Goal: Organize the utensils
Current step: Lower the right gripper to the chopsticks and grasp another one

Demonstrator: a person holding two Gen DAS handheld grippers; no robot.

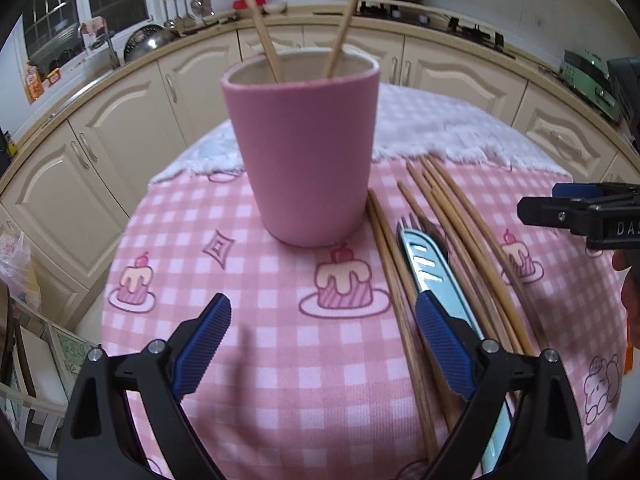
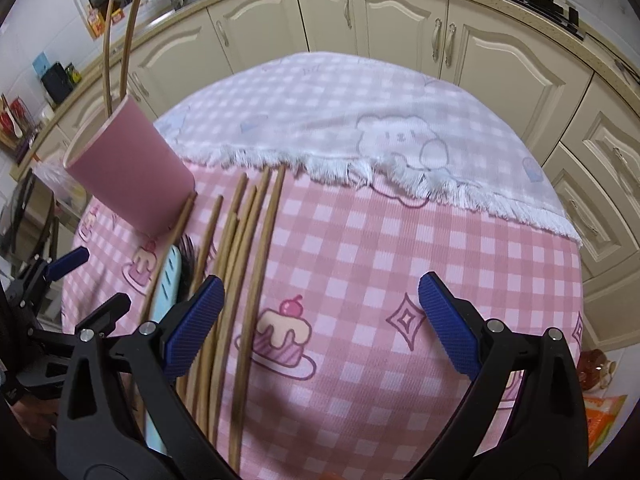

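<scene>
Table (image 1: 248, 360): covered by pink checked cloth with cake prints; white fringed cloth (image 2: 360, 120) over far part.
Cabinets (image 1: 120, 120): cream doors beyond table, curving across both views.
Cup (image 1: 304, 148): pink, upright on checked cloth, left of loose utensils; 2 chopsticks (image 1: 262, 24) standing inside, leaning apart.
Left gripper (image 1: 324, 344): released, jaws wide apart, low over cloth in front of cup; right pad (image 1: 440, 348) over blue knife; nothing grasped.
Right gripper (image 2: 320, 328): released, jaws wide apart, above cake print; left pad (image 2: 196, 324) over loose chopsticks; nothing grasped.
Loose chopsticks (image 2: 256, 264): bundle lying flat right of cup, tips toward fringe, roughly parallel; 1 pair just beside cup base.
Knife (image 1: 436, 268): light blue, slotted, flat among chopsticks.
Fork (image 1: 416, 222): dark tines showing at knife tip, rest hidden.
</scene>
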